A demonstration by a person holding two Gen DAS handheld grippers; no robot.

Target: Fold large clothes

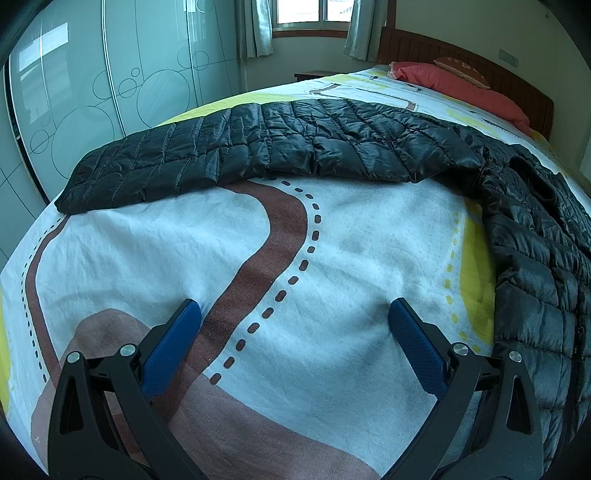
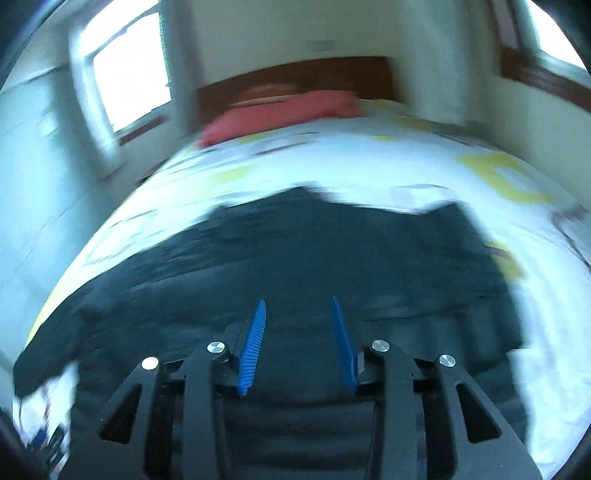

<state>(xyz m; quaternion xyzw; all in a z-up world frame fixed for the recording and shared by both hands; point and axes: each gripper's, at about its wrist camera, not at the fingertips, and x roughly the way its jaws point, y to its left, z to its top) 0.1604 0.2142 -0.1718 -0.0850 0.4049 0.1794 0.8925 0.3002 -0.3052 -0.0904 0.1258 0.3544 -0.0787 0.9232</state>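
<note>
A black quilted puffer jacket (image 1: 295, 144) lies spread on the bed, one sleeve stretched to the left and the body bunched at the right edge. My left gripper (image 1: 293, 314) is open and empty, low over the bare bedsheet in front of the sleeve. In the blurred right wrist view the jacket (image 2: 295, 258) fills the middle of the bed. My right gripper (image 2: 298, 306) is open and empty, just above the jacket's near part.
The bedsheet (image 1: 351, 240) is white with brown road and yellow patches. A red pillow (image 1: 461, 85) and wooden headboard (image 1: 424, 48) are at the far end. A glass wardrobe (image 1: 110, 92) stands left, and a window (image 1: 310, 14) is behind.
</note>
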